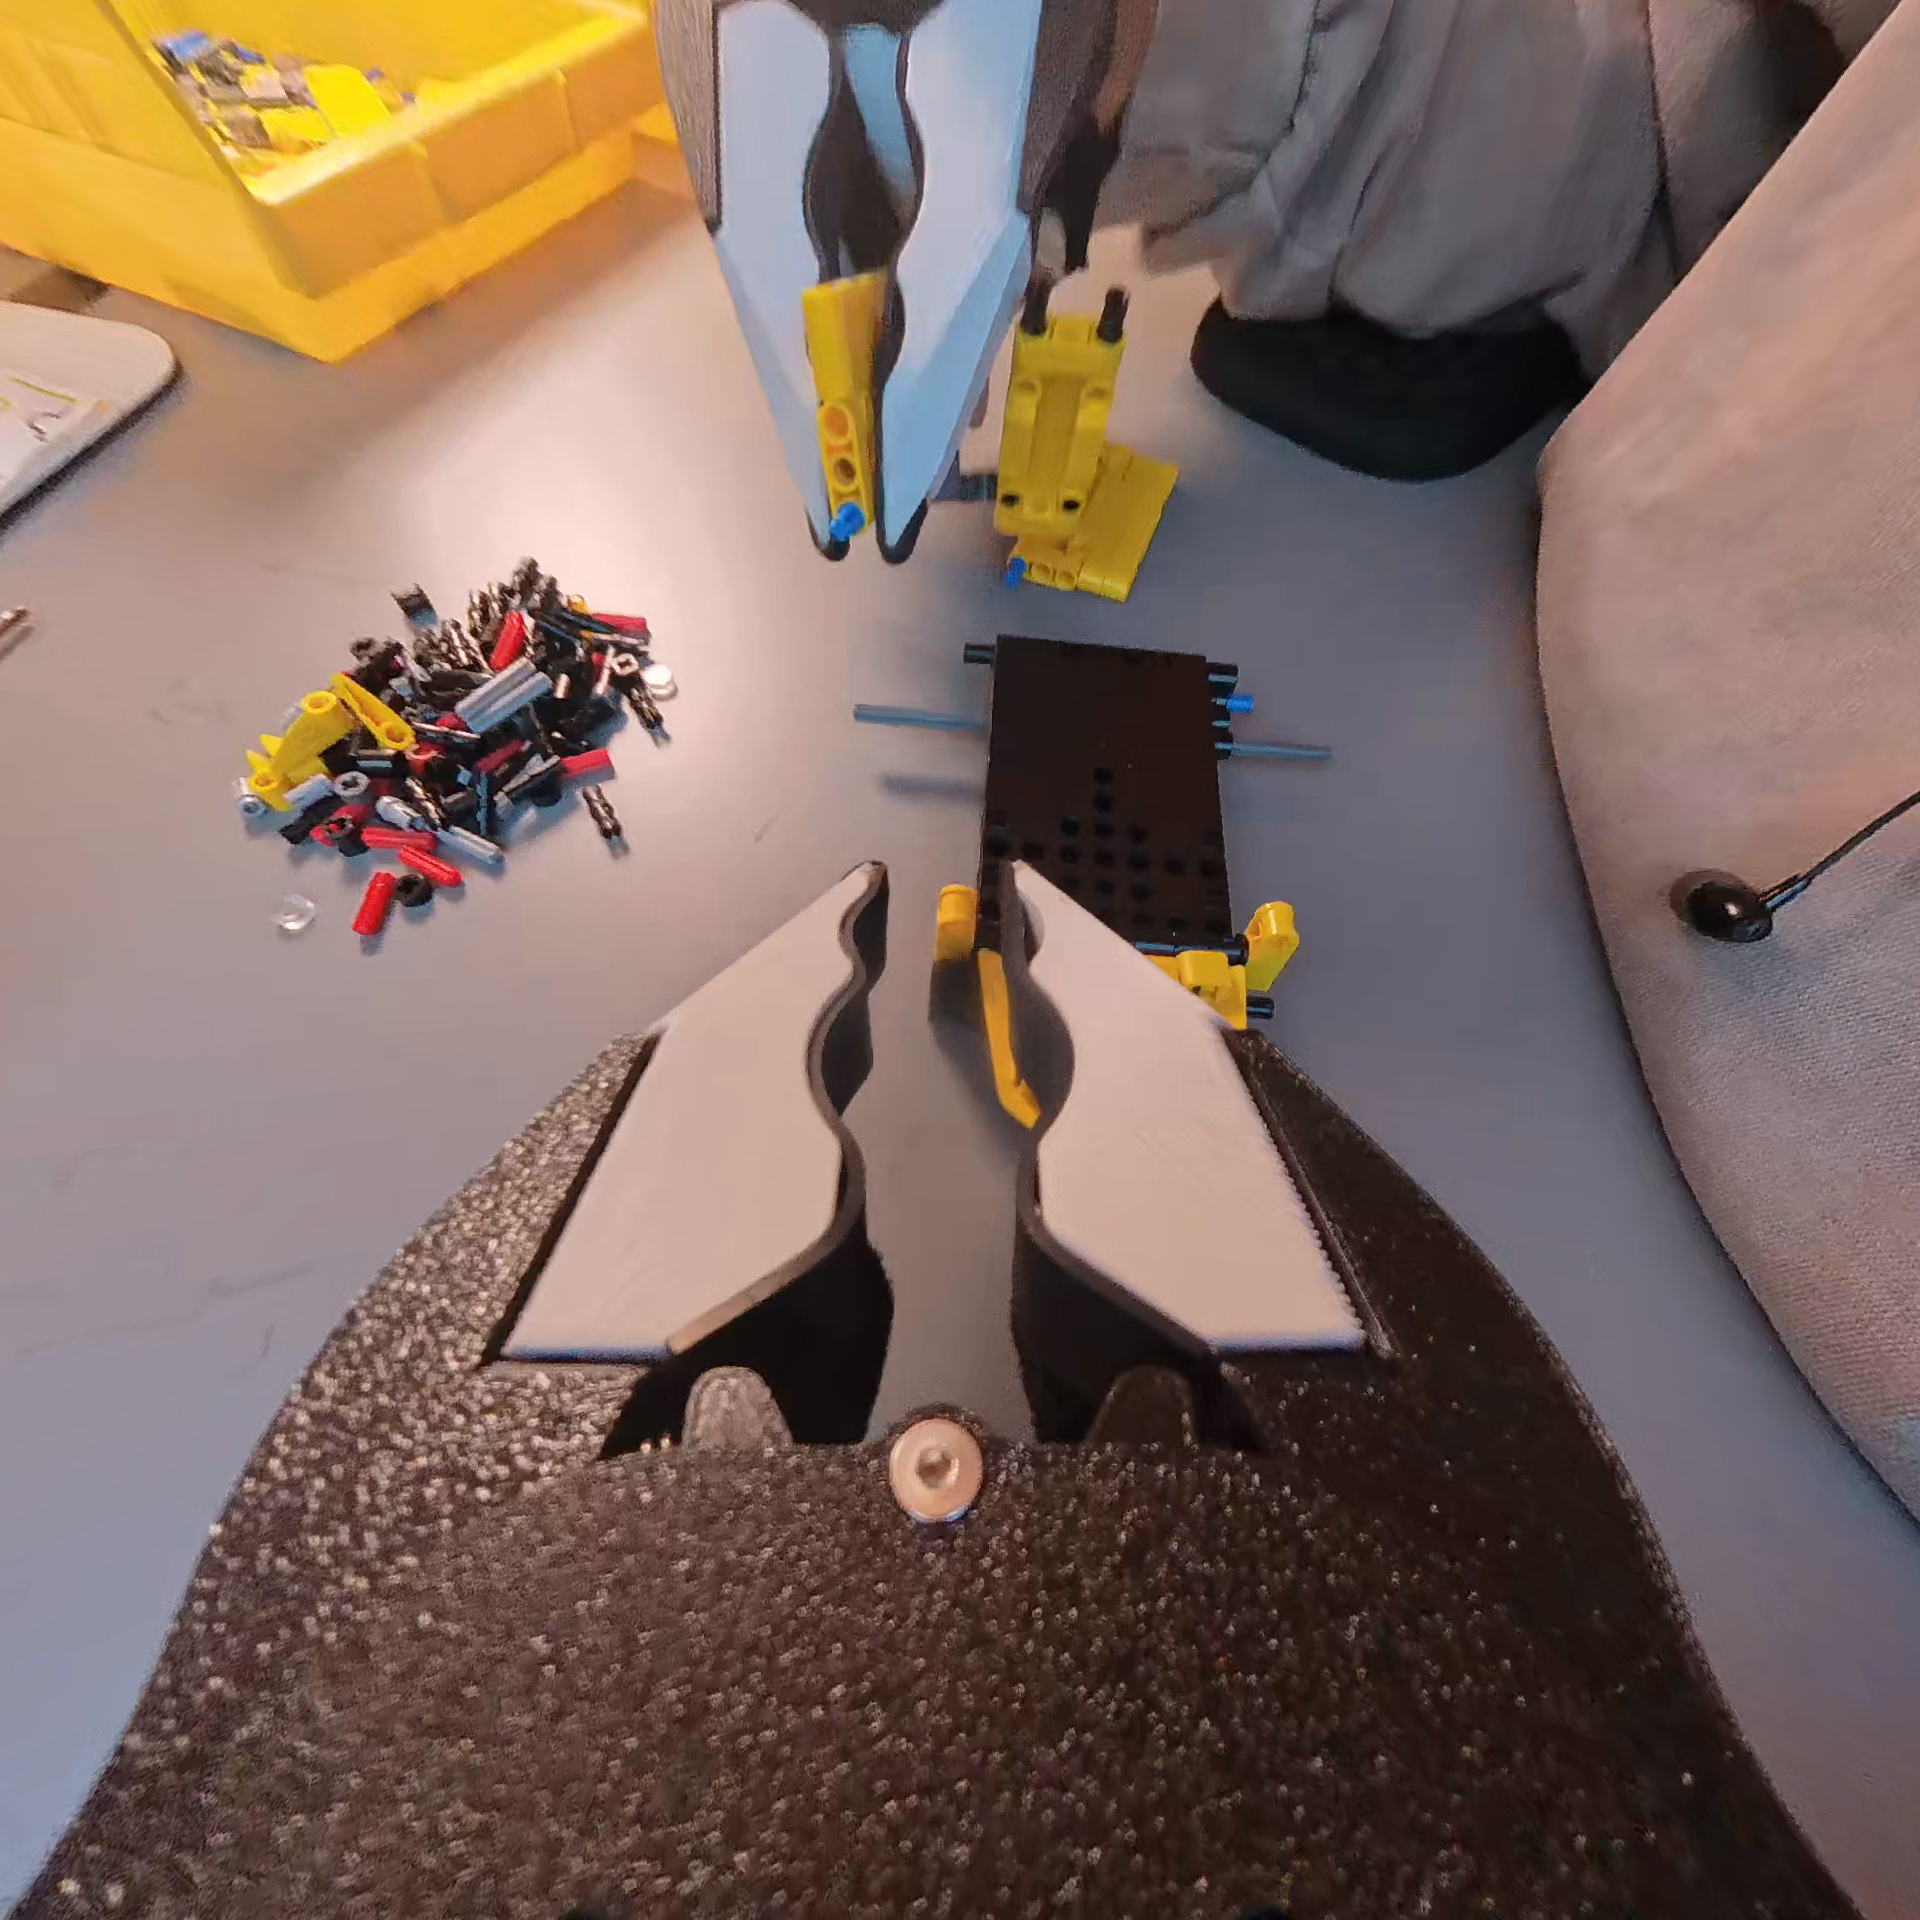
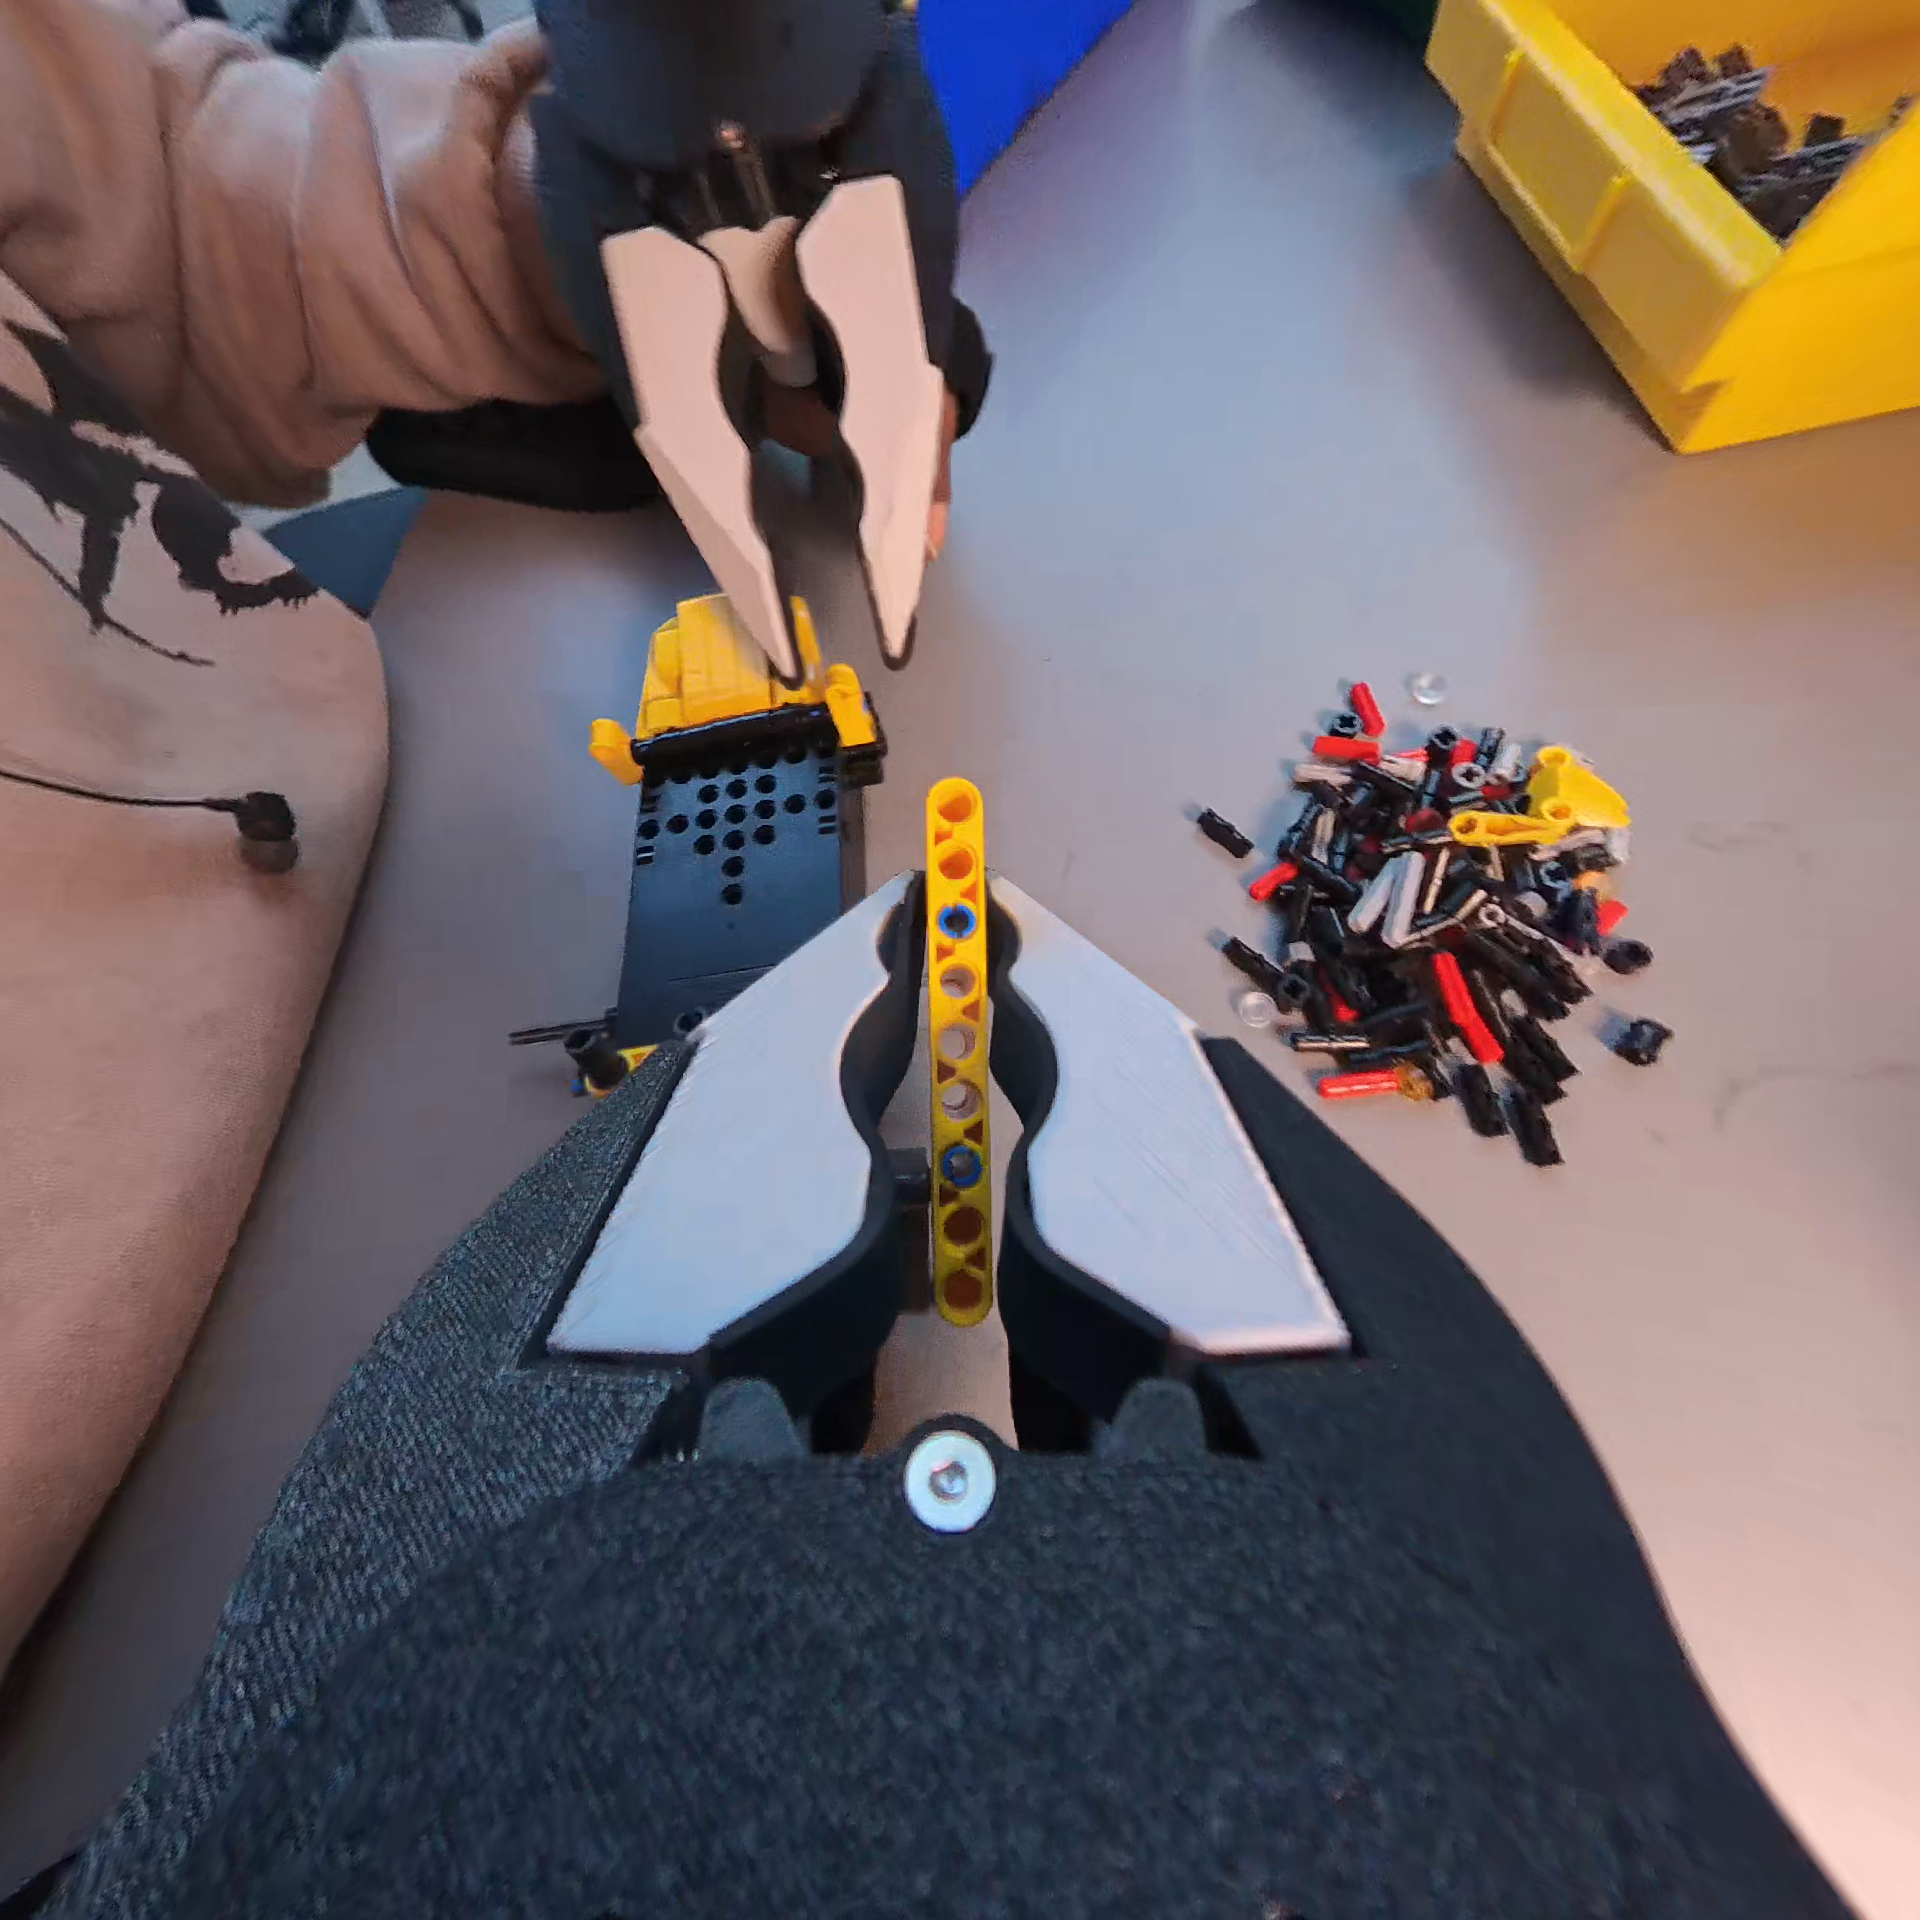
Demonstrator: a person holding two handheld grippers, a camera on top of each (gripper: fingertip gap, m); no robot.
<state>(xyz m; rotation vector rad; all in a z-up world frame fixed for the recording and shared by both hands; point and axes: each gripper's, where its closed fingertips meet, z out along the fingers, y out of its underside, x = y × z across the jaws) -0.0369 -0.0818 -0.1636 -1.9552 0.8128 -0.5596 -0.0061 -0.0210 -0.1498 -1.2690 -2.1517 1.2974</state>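
Observation:
My right gripper (image 2: 954,883) is shut on a long yellow holed beam (image 2: 958,1049) with blue pins in it, and holds it above the table. In the left wrist view the right gripper (image 1: 862,540) hangs tips-down with the beam (image 1: 844,416) beside a yellow sub-assembly (image 1: 1070,457). My left gripper (image 1: 945,883) is open and empty over the near yellow end of a black holed plate model (image 1: 1107,769). In the right wrist view the left gripper (image 2: 844,660) has one fingertip (image 2: 784,665) at the model's yellow end (image 2: 717,665); the black plate (image 2: 738,862) lies between the grippers.
A pile of small red, black, grey and yellow parts (image 1: 447,748) (image 2: 1455,914) lies on the grey table. A yellow bin (image 1: 312,156) (image 2: 1714,208) stands at the table's far side. Thin grey axles (image 1: 914,717) stick out of the model. A person's sleeve (image 2: 156,727) is close by. The left gripper's tips are roughly 8 centimeters from the right gripper's. The black plate (image 2: 738,862) lies around 5 centimeters away from my left fingertips. Seen from the left wrist view (image 1: 1101,801) as well.

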